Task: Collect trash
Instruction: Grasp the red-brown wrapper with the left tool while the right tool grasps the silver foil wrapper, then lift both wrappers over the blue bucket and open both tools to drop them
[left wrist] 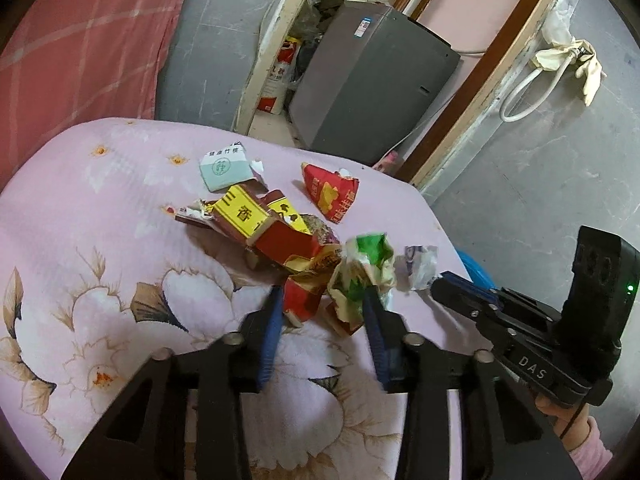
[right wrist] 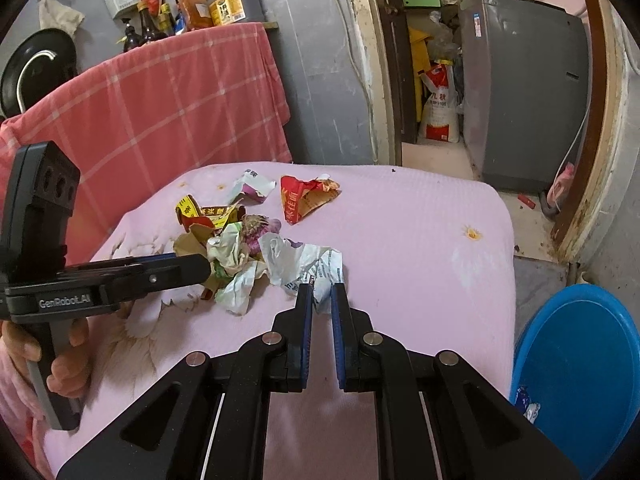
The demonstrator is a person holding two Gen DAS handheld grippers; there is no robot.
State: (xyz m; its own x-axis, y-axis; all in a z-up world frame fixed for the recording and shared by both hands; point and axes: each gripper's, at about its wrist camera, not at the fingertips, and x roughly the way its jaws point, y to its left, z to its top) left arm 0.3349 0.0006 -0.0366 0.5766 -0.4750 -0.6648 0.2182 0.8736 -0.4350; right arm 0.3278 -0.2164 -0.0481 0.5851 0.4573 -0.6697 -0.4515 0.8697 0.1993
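Observation:
A heap of torn wrappers lies on the pink flowered cloth point(left wrist: 100, 240). My left gripper point(left wrist: 324, 300) is open, its blue fingers either side of a red and yellow wrapper point(left wrist: 304, 300) and touching a crumpled green and white wrapper point(left wrist: 360, 272). It also shows from the side in the right wrist view point(right wrist: 200, 266). My right gripper point(right wrist: 321, 296) is shut on the edge of a white printed wrapper point(right wrist: 304, 260); this wrapper also shows in the left wrist view point(left wrist: 420, 266). A red folded packet point(left wrist: 330, 194) and a white and green packet point(left wrist: 224, 168) lie farther back.
A blue basin point(right wrist: 580, 368) stands on the floor right of the table. A grey washing machine point(left wrist: 368, 80) stands beyond the far edge, in a doorway. A red checked cloth point(right wrist: 160, 112) covers furniture to the left, with bottles on top.

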